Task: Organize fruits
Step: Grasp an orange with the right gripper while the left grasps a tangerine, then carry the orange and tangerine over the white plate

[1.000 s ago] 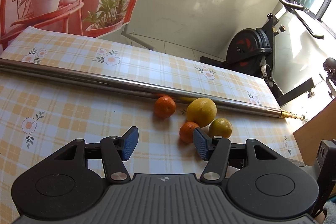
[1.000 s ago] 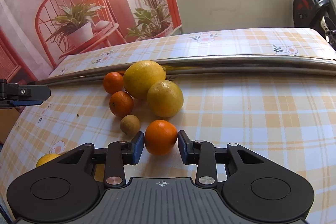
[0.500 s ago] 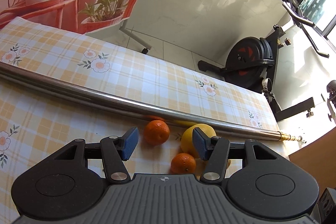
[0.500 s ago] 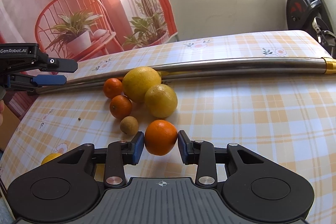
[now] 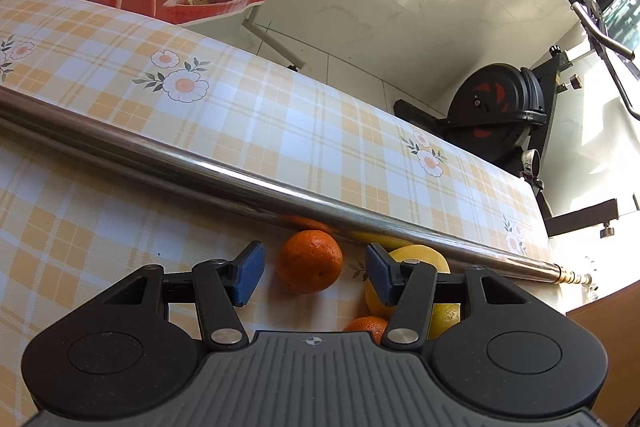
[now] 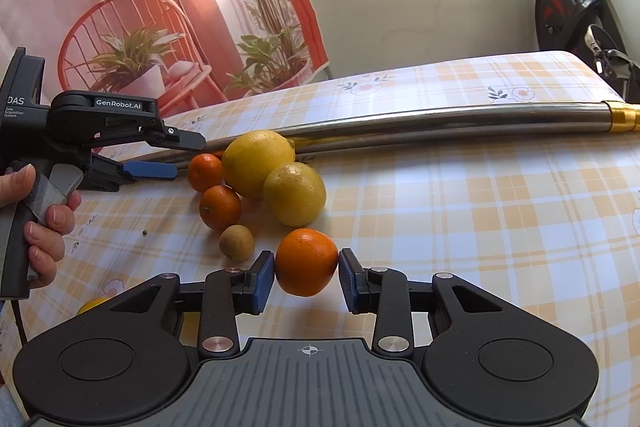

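The orange (image 6: pixel 306 262) I am holding sits low in the middle of the right wrist view. My right gripper (image 6: pixel 307 277) is squeezed on it, one blue pad on each side, and it sits a bit above the checked tablecloth (image 6: pixel 480 227).

Just up and left of it lie the other fruits in a small bunch. There is a little brown round fruit (image 6: pixel 236 242), a small orange (image 6: pixel 220 207) above that, and another small orange (image 6: pixel 205 172) higher still. A big yellow lemon (image 6: pixel 258 163) touches a second lemon (image 6: pixel 295 193), which is nearer to me. A bit of one more yellow fruit (image 6: pixel 91 305) peeks out at the lower left, behind my gripper.

My left gripper (image 5: pixel 312 273) has its pads apart and not touching anything. A small orange (image 5: pixel 310 261) rests on the cloth between them, a bit ahead of the pads. In the right wrist view I see that left gripper (image 6: pixel 160 157) at the left edge, with my hand (image 6: pixel 44 223) around its handle.

A long shiny metal pole (image 5: pixel 240 187) lies across the table just behind the fruit. The big lemon (image 5: pixel 420 259) is close to it, partly hidden by my right-hand pad. Past the table, at the upper right, stands a black exercise bike (image 5: pixel 496 107). At the upper left is a red picture with plants (image 6: pixel 160 27).
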Available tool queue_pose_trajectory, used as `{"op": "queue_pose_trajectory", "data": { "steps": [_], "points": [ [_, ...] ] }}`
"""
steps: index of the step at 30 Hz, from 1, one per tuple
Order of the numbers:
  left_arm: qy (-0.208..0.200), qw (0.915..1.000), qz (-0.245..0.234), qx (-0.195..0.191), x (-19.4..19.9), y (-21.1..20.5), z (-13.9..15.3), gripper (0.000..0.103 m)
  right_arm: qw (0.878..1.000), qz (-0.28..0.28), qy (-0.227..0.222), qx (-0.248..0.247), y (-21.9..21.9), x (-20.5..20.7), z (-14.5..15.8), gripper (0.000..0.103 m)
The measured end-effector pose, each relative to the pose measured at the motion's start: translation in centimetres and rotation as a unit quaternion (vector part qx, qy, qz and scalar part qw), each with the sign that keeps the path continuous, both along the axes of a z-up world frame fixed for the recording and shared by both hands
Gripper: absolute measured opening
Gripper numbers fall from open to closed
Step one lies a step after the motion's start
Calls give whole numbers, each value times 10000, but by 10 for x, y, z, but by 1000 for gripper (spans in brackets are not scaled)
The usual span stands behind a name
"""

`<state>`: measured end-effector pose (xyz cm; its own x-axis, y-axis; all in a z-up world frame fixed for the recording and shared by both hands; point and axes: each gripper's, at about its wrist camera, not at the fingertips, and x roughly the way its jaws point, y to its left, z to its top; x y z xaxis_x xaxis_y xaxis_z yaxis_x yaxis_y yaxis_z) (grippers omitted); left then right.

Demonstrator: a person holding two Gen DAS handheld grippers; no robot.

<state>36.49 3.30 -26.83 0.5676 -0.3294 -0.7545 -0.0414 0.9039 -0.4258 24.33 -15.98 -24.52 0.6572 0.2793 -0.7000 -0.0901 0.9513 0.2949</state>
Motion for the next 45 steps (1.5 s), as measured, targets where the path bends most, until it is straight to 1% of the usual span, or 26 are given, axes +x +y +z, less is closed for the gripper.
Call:
{"op": "queue_pose_trajectory", "data": {
  "steps": [2,5,6,7,8,12,15,17,21,26,31,36,42,45],
  "points": [
    [2,10000,3,21,3,-2,-5,57,10000,-19,5,33,-1,0,0,32],
    [25,10000,34,33,6,-5,-10,52,10000,-27,12,48,-2,0,0,32],
    [40,10000,45,27,7,-5,-11,45,10000,-26,13,49,-2,-1,0,32],
    [63,10000,36,26,7,-5,-14,41,10000,-26,16,52,-2,-1,0,32],
    [22,10000,16,9,5,-5,-14,41,10000,-30,18,56,-2,-1,0,32],
    [-34,9998,-84,175,0,-4,-10,40,10000,-62,25,64,-2,-4,1,32],
    [-173,9989,-293,312,-10,-1,2,40,9999,-66,39,87,-1,-4,2,32],
    [-336,9975,-473,392,-21,-1,15,40,10000,-31,24,65,1,-5,5,32],
    [-598,9934,-882,433,-50,-2,35,40,9999,121,-93,-5,9,-11,18,32],
    [-704,9860,-1414,527,-83,-6,49,40,9994,268,-196,-64,19,-21,31,32],
    [-695,9777,-1849,712,-104,-16,51,40,9989,346,-276,-147,26,-32,42,32],
    [-573,9688,-2202,979,-116,-25,43,40,9988,333,-285,-199,25,-41,46,32],
    [-428,9554,-2636,1265,-121,-44,32,40,9992,246,-253,-212,18,-50,46,32],
    [-342,9456,-2838,1551,-122,-55,25,40,9992,213,-241,-219,15,-52,45,32]
  ]
}}
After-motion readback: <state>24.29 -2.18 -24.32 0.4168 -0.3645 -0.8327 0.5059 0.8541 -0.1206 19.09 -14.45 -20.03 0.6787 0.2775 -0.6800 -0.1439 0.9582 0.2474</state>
